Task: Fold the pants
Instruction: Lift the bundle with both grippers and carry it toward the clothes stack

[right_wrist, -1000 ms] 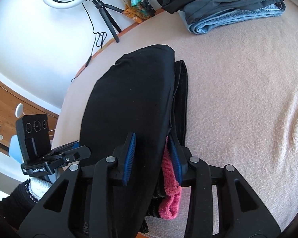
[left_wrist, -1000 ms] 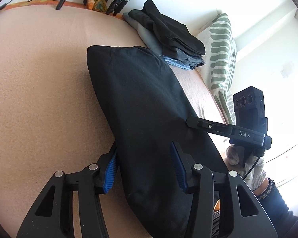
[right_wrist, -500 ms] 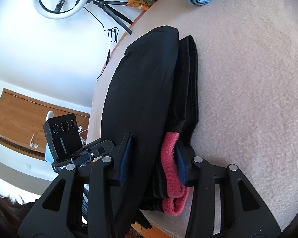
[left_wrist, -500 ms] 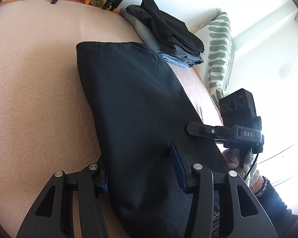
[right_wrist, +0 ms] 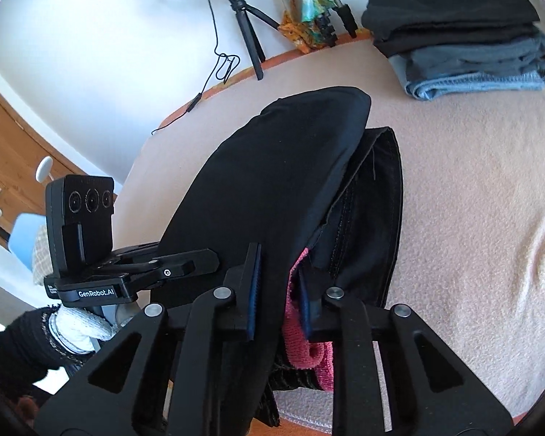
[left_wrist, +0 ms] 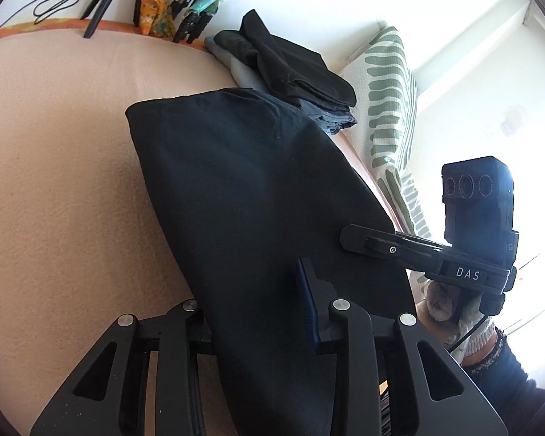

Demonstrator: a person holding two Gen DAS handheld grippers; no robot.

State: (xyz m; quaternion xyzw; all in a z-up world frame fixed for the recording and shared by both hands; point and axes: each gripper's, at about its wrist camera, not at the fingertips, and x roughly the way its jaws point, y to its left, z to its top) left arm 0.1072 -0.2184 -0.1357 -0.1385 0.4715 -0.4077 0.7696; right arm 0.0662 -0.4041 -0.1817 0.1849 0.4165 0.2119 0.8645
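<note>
The black pants (left_wrist: 250, 196) lie folded lengthwise on the peach bed cover (left_wrist: 54, 181), near end lifted. My left gripper (left_wrist: 254, 312) straddles the near end; its left finger is hidden under the cloth, its right finger (left_wrist: 309, 301) rests on top. In the right wrist view the pants (right_wrist: 272, 189) run away from me, the top layer raised over the lower one (right_wrist: 381, 196). My right gripper (right_wrist: 278, 283) is shut on the pants' edge, with a pink lining (right_wrist: 305, 345) showing at its right pad.
A stack of folded clothes (left_wrist: 290, 72) (right_wrist: 461, 36) sits at the far side of the bed. A green-striped pillow (left_wrist: 388, 101) lies at the right. A ring light on a tripod (right_wrist: 236, 7) and bundled rods (left_wrist: 185, 3) stand behind the bed.
The near end of the pants has been drawn up and over my left gripper's left finger, which is now hidden. The right gripper still holds the edge.
</note>
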